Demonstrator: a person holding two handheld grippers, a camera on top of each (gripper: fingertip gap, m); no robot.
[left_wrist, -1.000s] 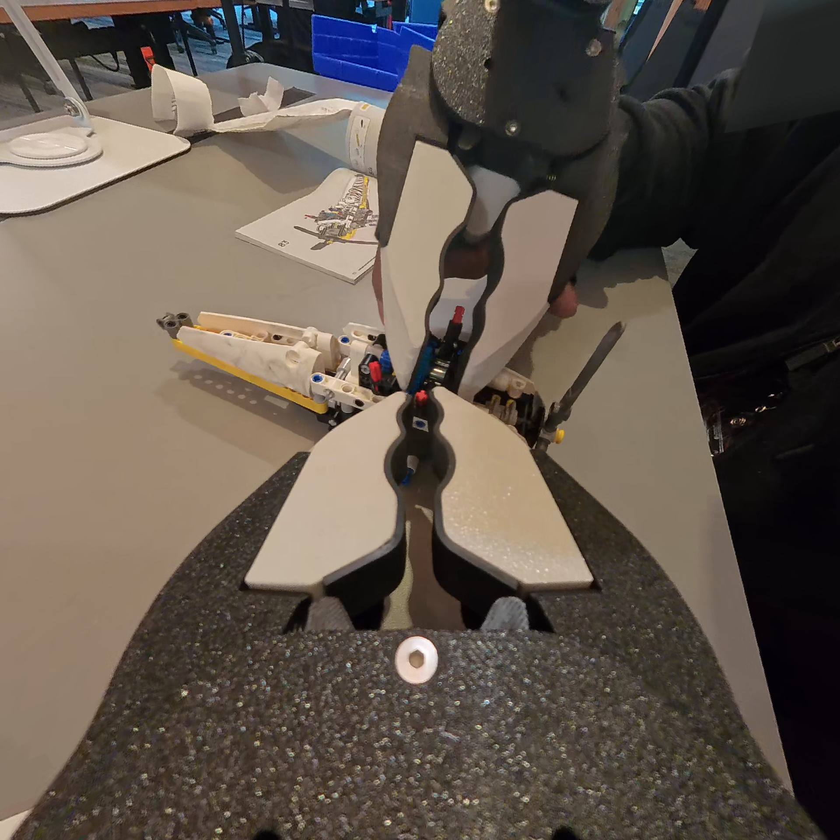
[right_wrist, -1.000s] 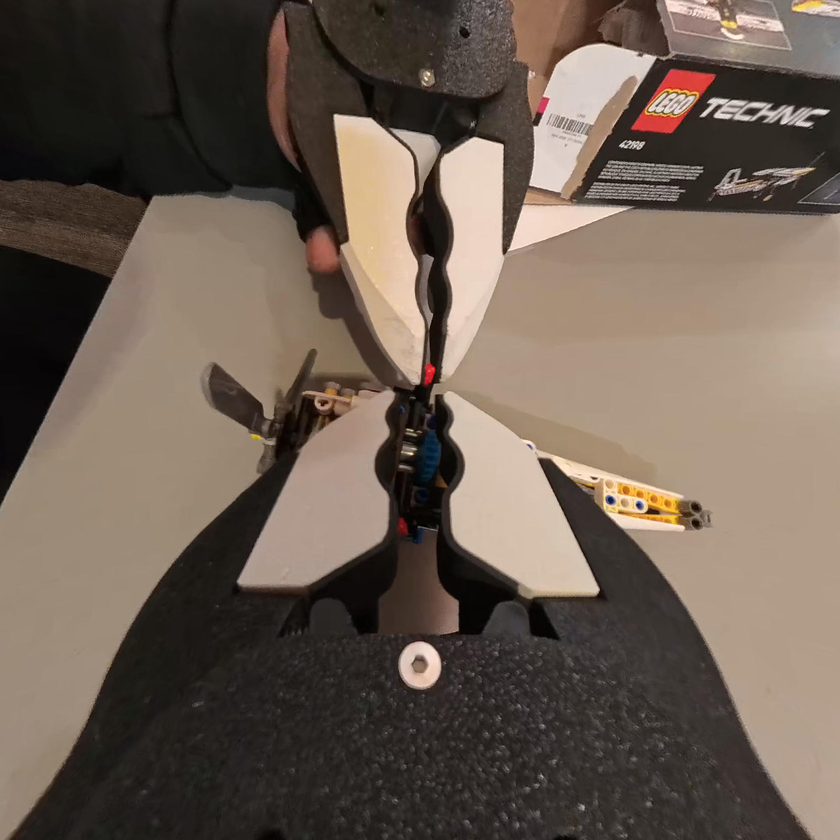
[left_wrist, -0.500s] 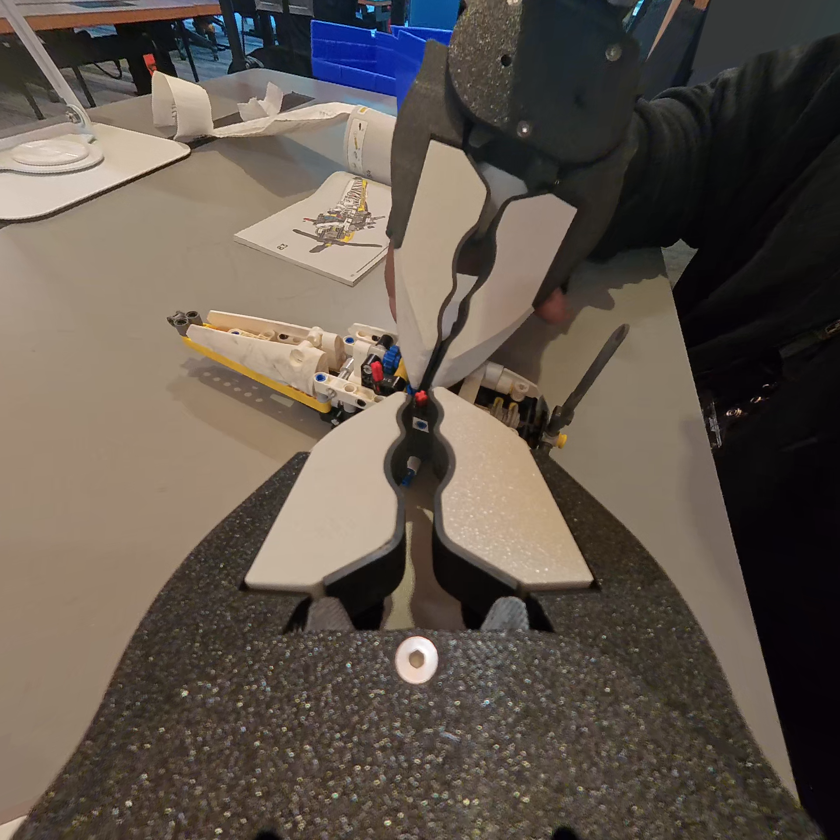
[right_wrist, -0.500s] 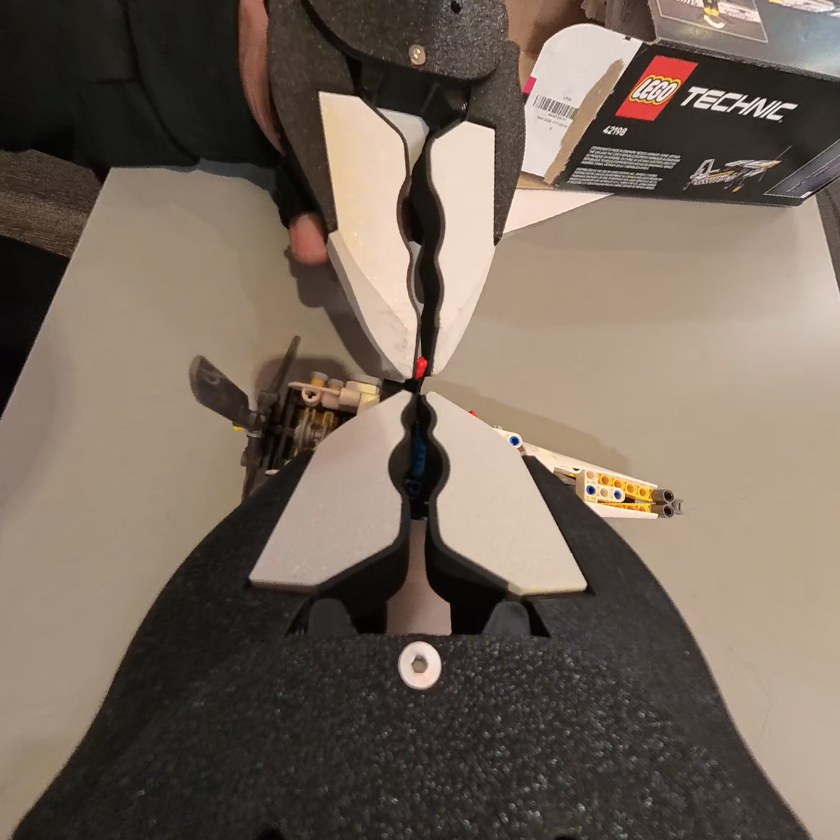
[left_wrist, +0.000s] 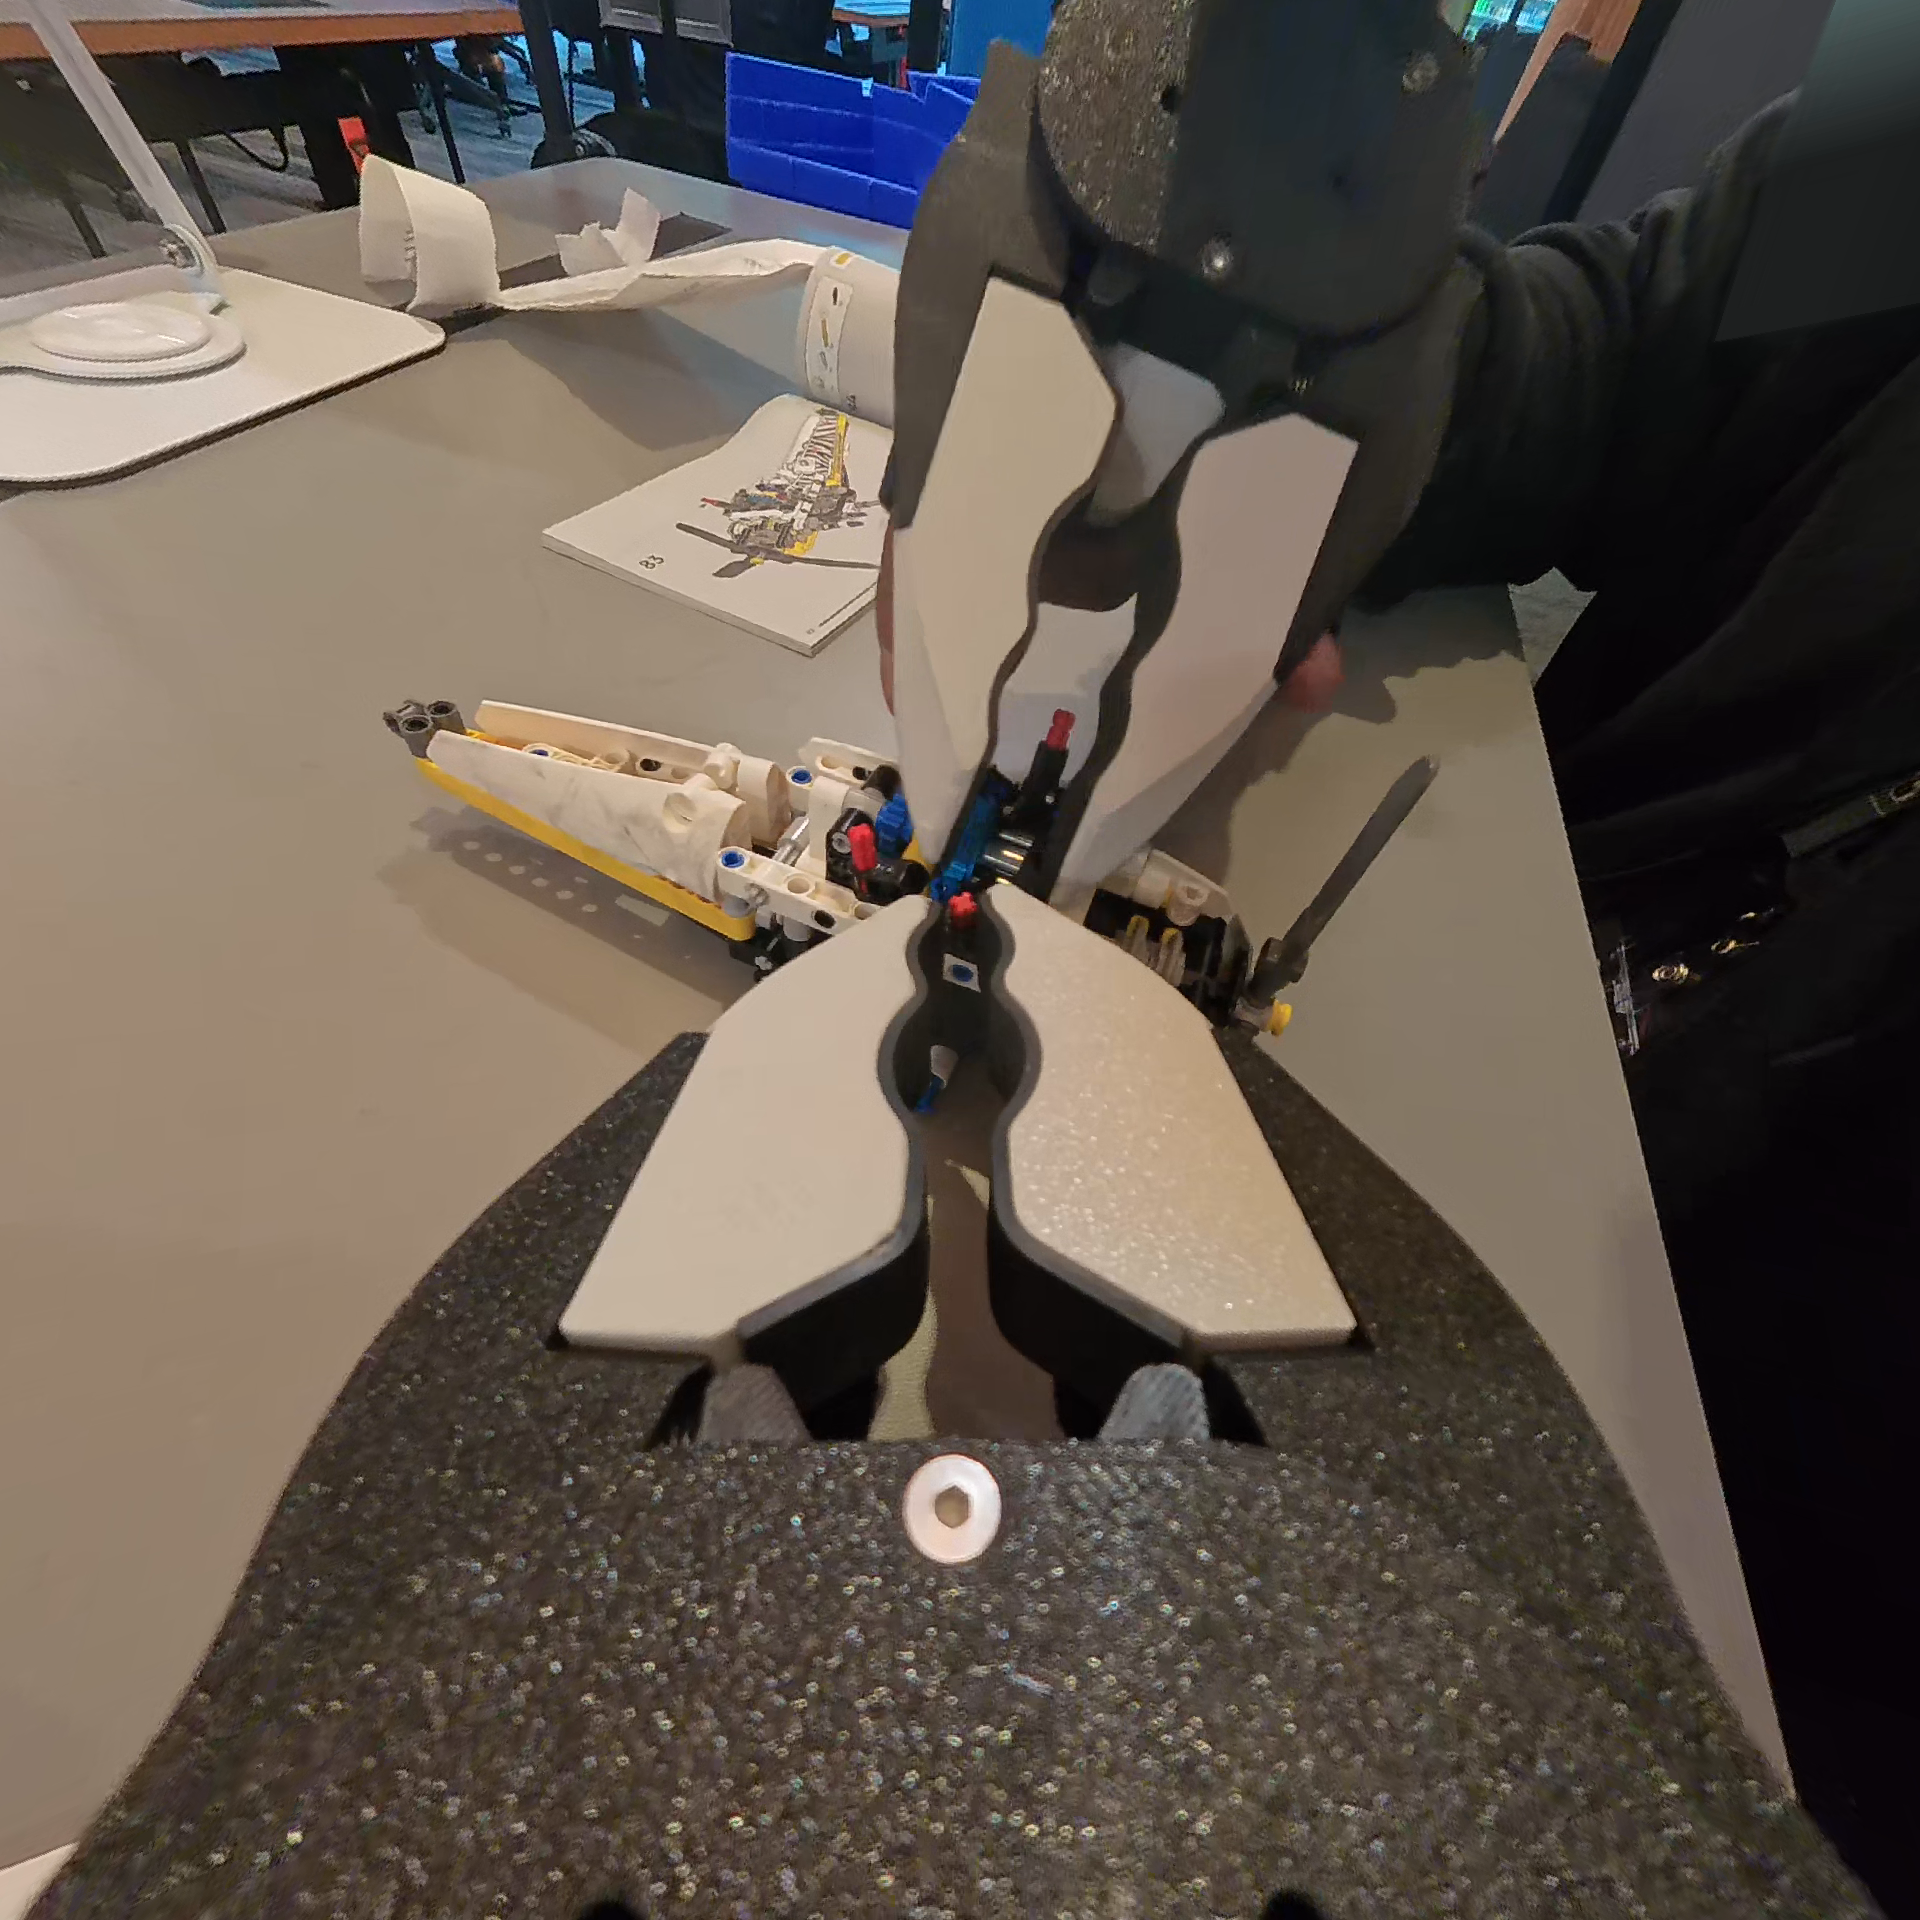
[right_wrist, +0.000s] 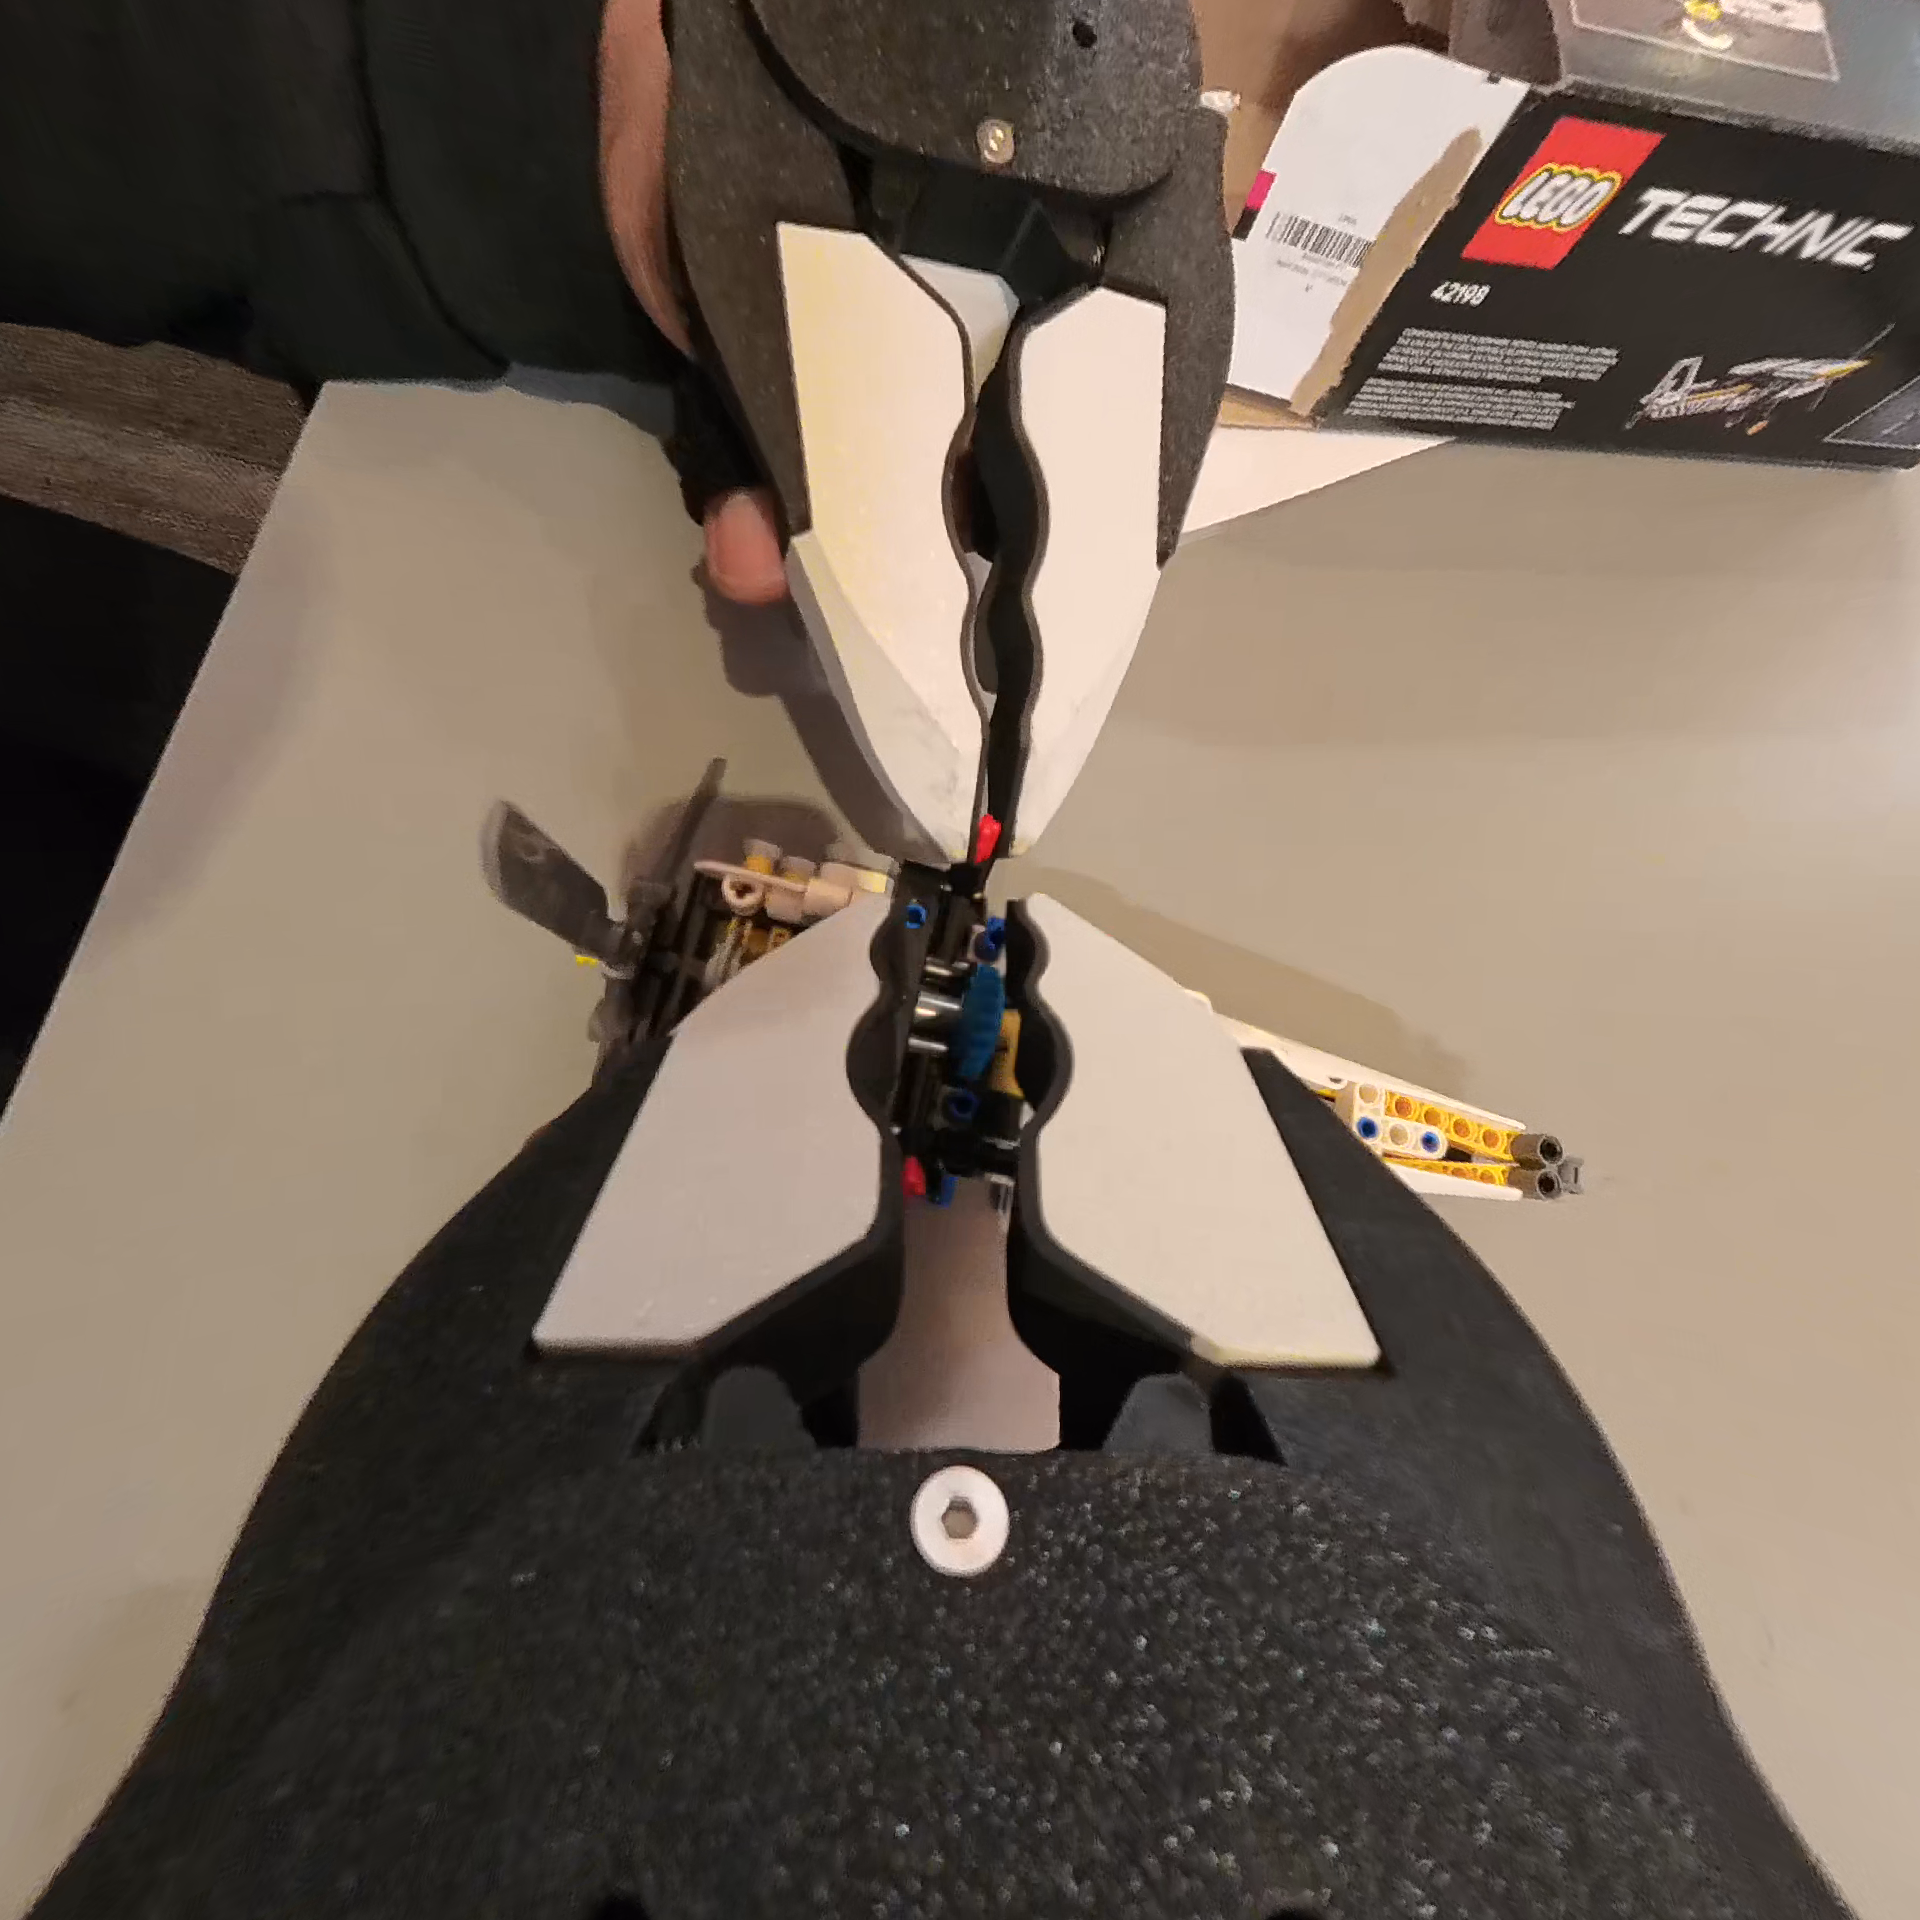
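Left tongs (left_wrist: 961, 914) are clamped on a thin black part tipped with a red pin (left_wrist: 962, 911), at the centre of the left wrist view. That part belongs to a white-and-yellow brick-built model plane (left_wrist: 623, 800), which lies on its side on the grey table (left_wrist: 260, 1039) at mid-frame. Its grey propeller (left_wrist: 1351, 862) points to the right edge.

Right tongs (right_wrist: 956, 914) come in from the opposite side with their fingers parted. They straddle the model's black middle section and its blue gear (right_wrist: 982, 1018). The pads seem not to press it, though blur leaves that unsure.

An open booklet (left_wrist: 748, 530) lies beyond the model. A printed cardboard box (right_wrist: 1662, 312) lies at the upper right of the right wrist view, and blue bins (left_wrist: 821, 125) stand at the top of the left wrist view. What either holds is out of sight.
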